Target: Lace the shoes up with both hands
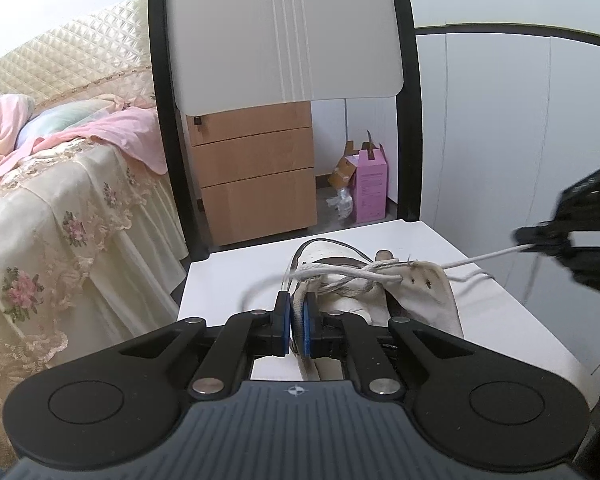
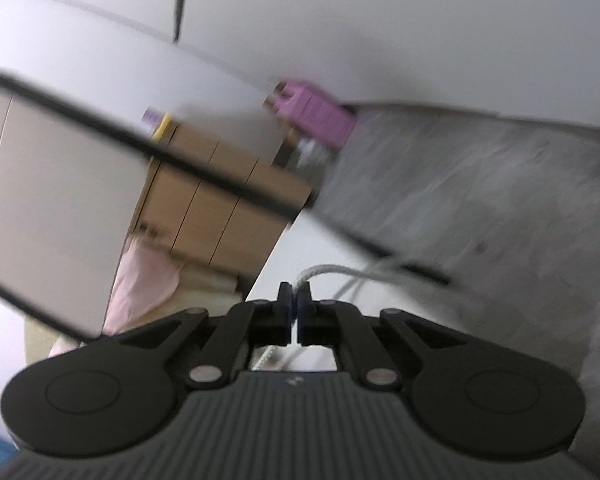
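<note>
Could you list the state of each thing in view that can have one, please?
left gripper: shut on a grey lace section at the shoe.
right gripper: shut on the white lace.
white lace: pulled taut from the eyelets towards the right gripper.
shoe: lying on the white chair seat, partly laced.
drawer unit: all drawers closed.
pink box: upright, top flaps open.

A home bedroom: a bed (image 1: 60,208) with a floral lace-trimmed cover and pink bedding (image 1: 112,132) stands just left of a chair (image 1: 284,32), a wooden drawer unit (image 1: 256,172) behind it.
</note>
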Tool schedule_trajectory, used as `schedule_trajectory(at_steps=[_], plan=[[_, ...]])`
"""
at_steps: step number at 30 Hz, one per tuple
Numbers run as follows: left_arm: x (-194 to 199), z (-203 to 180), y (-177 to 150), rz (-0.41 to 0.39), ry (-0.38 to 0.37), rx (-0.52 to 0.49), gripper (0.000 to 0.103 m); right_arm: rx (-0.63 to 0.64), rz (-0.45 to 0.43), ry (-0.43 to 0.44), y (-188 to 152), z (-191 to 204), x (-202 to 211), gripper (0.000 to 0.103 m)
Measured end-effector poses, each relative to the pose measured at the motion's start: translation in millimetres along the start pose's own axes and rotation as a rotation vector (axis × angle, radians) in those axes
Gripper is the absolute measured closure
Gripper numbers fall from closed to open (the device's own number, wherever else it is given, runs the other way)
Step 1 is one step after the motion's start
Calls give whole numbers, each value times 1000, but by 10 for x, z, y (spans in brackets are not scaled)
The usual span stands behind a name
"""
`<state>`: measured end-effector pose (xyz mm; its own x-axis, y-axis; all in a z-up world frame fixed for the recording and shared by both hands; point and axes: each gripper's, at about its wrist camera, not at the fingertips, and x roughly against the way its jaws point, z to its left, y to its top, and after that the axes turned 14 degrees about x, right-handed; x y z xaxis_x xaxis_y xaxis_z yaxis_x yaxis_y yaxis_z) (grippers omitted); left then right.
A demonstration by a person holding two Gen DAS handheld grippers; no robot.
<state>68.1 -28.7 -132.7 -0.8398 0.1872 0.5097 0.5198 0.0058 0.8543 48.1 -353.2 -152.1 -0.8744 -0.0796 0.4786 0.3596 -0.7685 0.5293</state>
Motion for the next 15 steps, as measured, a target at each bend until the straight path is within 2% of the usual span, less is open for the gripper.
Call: schedule_trajectory(at_steps=[7, 15], plan=[[36, -5, -14, -3, 23, 11, 95, -25, -38, -128, 219, -365, 191, 100], [61, -22, -32, -18, 59, 22, 95, -37, -23, -233, 354, -723, 314, 100]])
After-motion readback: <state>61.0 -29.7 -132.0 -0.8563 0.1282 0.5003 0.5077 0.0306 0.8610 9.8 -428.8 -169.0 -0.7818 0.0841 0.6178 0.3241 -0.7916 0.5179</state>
